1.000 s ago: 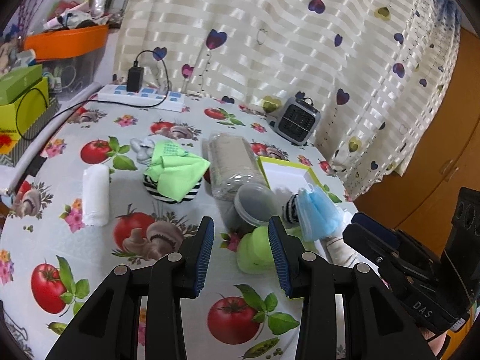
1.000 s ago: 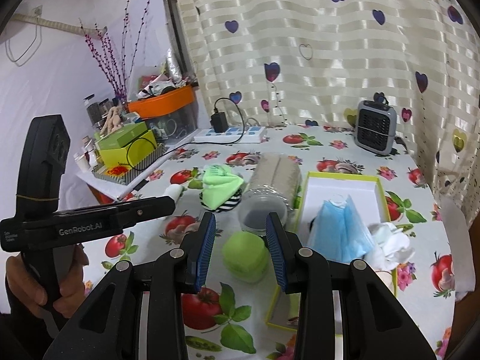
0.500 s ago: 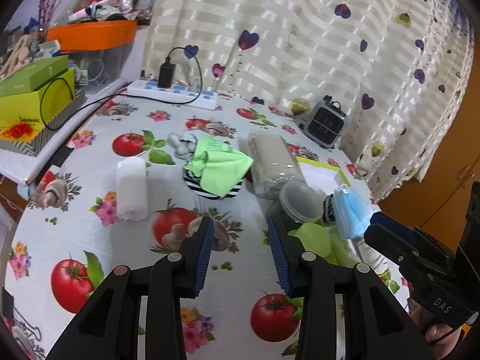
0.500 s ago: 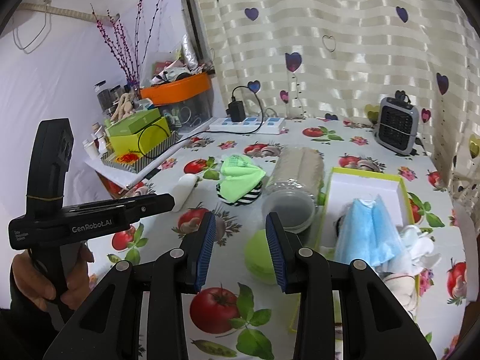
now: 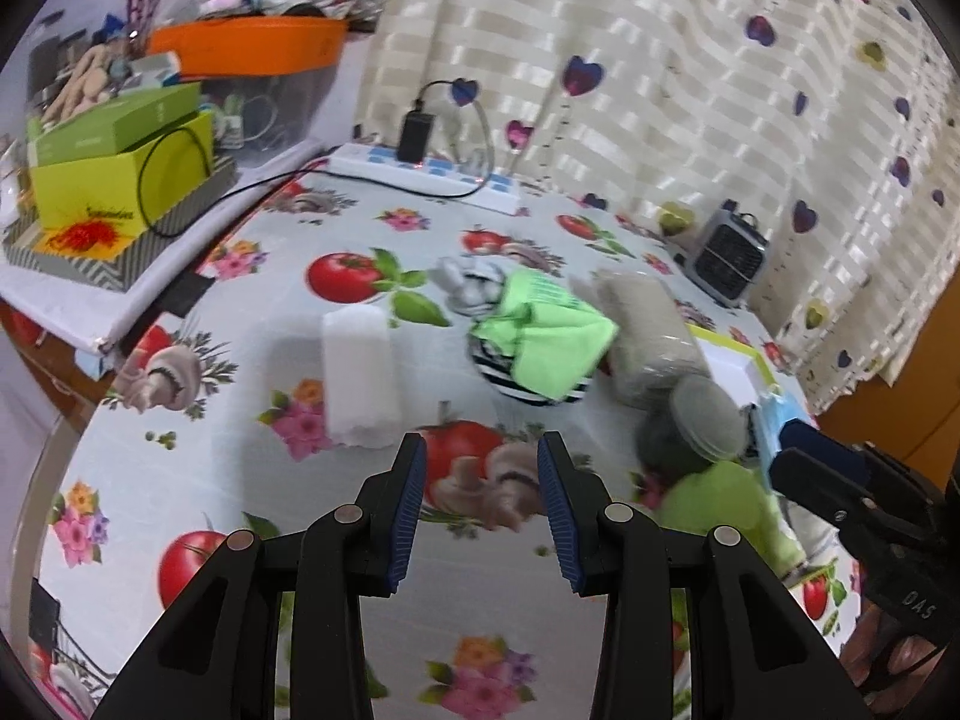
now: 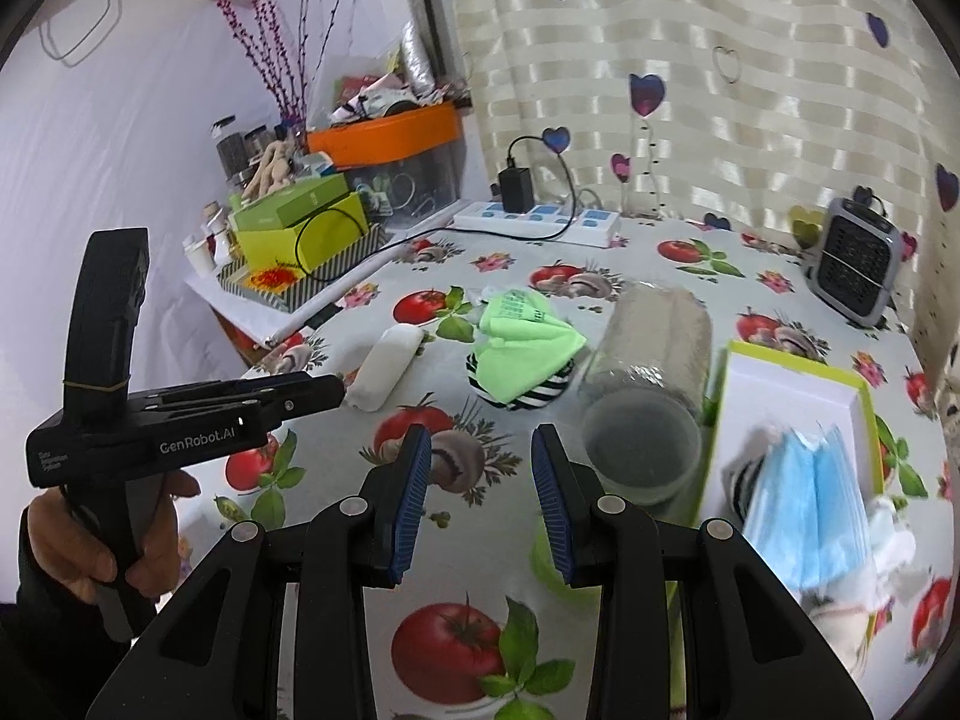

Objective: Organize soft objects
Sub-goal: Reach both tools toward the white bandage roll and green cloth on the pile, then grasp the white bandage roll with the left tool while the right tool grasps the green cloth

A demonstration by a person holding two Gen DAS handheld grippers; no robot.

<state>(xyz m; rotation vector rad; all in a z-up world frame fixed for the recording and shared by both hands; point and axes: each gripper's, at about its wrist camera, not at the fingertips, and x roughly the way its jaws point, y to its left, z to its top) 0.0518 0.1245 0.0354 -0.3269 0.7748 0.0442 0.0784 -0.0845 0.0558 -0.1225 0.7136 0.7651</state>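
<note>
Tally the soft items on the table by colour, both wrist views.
Green: 2, cloth on striped bundle, round piece
White: 2, roll, crumpled cloth
Blue: 1, mask stack
Black-and-white striped: 1, bundle
Grey: 1, bundle
Total: 7

A white rolled towel [image 5: 360, 375] lies on its side on the surface, apart from a light-green cloth [image 5: 543, 330] draped over a black-and-white striped bundle [image 6: 528, 393]. Blue face masks [image 6: 804, 507] lie in the yellow-rimmed white box [image 6: 798, 384], just beside a light-green soft ball [image 5: 717, 501].
</note>
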